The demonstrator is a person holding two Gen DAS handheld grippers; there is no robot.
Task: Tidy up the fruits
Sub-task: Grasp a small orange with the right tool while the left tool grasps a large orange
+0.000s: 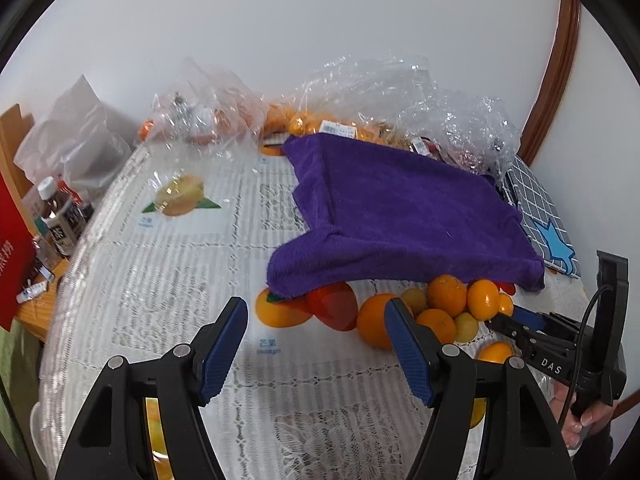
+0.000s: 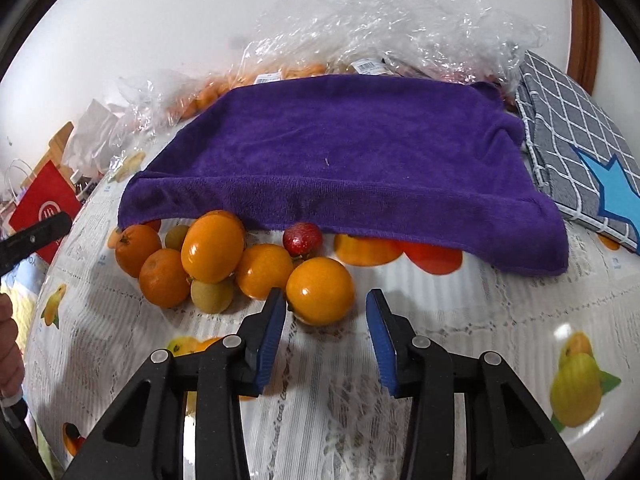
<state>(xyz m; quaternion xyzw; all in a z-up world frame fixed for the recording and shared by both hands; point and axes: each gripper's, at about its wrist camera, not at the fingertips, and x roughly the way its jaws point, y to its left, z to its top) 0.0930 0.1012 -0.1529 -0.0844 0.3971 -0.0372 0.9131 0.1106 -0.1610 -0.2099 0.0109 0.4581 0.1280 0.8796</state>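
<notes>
A plain white wall backs a table [image 1: 168, 360] spread with a lace-patterned cloth under a glossy clear cover, printed with pictures of mangoes and other fruit. Along the wall lie crumpled clear plastic bags [image 1: 400, 92], some with oranges and price labels showing through, and at the right edge a curved brown wooden frame [image 1: 560, 60] rises. A soft, fuzzy purple towel [image 2: 340, 152] is draped across the middle of the table, its near hem hanging over a printed fruit picture. Beside it on the right lies a grey checked cloth with a blue star [image 2: 580, 152]. On the far left stand bottles [image 1: 60, 212] and a red paper bag [image 2: 44, 208]. The loose fruits cluster just in front of the towel's hem: smooth round oranges [image 2: 212, 248] touching one another, two small greenish-yellow fruits [image 2: 212, 294] tucked among them, and one small red fruit [image 2: 302, 238] at the hem. The right gripper [image 2: 326, 320] has its blue ribbed pads [image 2: 274, 328] spread apart around the nearest glossy orange [image 2: 320, 290], the left pad just beside its skin, gripping nothing. The left gripper [image 1: 318, 344] hangs wide open and empty above the table, near the left side of the fruit pile.
</notes>
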